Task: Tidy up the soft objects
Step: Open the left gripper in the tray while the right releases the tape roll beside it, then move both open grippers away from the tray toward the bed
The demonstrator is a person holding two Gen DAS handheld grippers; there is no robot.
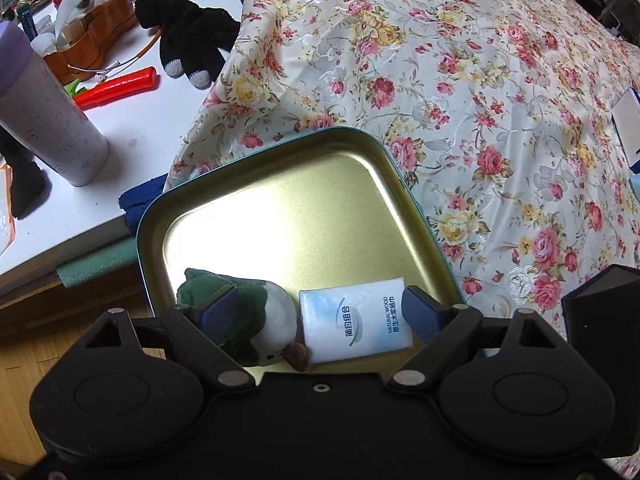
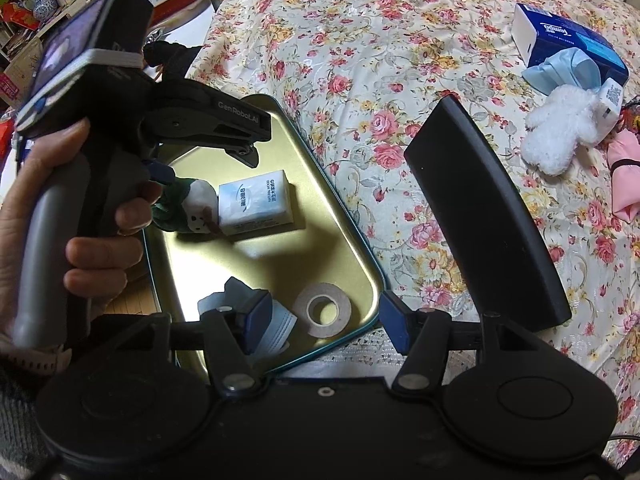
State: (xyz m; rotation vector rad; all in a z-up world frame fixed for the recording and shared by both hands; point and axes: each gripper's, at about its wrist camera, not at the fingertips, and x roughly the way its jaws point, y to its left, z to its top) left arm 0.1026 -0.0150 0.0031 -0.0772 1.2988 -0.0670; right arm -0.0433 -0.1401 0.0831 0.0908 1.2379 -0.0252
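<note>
Bed (image 2: 400, 60) is covered by a floral cloth. Tin tray (image 2: 340, 208) is set on it at the left edge; tissue box (image 2: 568, 40), blue mask (image 2: 560, 70), white plush (image 2: 560, 136) and a pink item (image 2: 628, 168) are laid at far right.

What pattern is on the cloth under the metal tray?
Pink and yellow flowers on the cream cloth; right wrist view shows it best.

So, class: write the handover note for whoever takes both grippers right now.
Left gripper: open, jaws straddling the snowman and tissue pack in the tray, gripping neither.
Right gripper: open over the tray's near corner, holding nothing.
Done: snowman, tissue pack, tape roll and a mask lie in the tray.
Left: white plush, blue mask, pink item on the floral cloth; black gloves on the white table.
</note>
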